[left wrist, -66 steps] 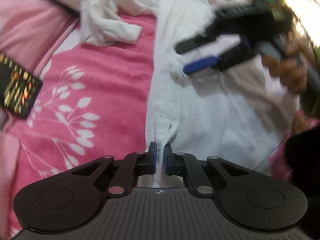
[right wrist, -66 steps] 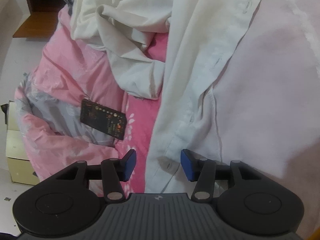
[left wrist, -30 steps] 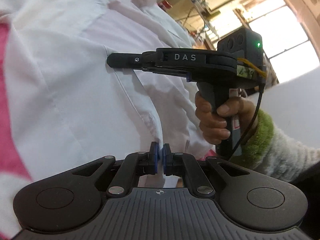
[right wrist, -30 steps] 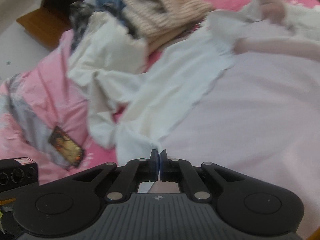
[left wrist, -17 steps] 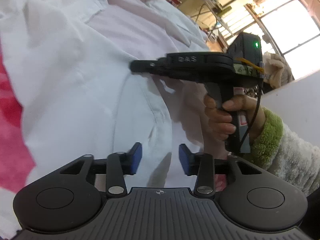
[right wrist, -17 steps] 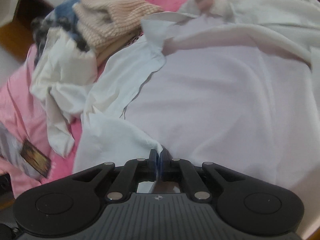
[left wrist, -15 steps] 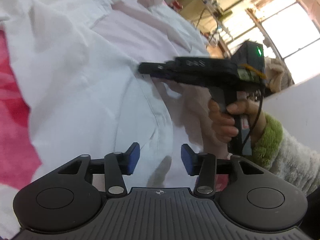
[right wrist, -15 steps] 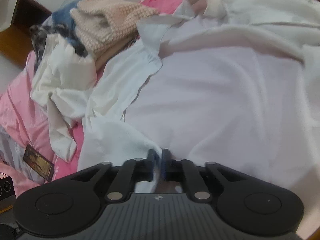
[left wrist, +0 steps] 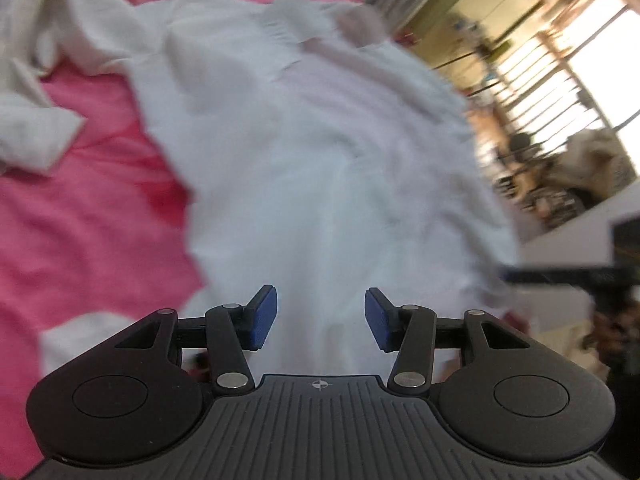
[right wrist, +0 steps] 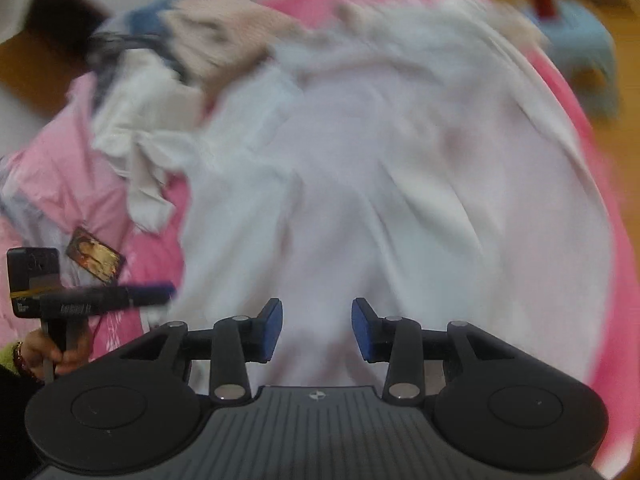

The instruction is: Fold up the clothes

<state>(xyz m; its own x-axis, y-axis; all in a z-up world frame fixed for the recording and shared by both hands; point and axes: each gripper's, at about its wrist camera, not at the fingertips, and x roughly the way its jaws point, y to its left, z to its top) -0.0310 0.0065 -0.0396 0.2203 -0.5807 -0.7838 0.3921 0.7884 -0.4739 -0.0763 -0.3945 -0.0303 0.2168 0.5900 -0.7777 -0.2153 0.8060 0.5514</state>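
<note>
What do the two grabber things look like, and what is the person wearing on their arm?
Each gripper, left and right, is black plastic with two round discs, a ribbed middle plate with a small crosshair mark, silver pivot pins, and blue pads on the fingers. Seen from the side, the left one has a black camera box with a yellow band. The hand holding it shows a fuzzy green cuff.

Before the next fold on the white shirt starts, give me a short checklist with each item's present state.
1. Left gripper open, nothing between its pads: ok.
2. Right gripper open, nothing held: ok.
3. White shirt spread on the pink bedspread: ok, though wrinkled.
4. Shirt edges and collar sharp enough to pick a grasp point: cannot tell, both views blurred.
5. Other clothes clear of the shirt: not ok, they lie against its edge.
</note>
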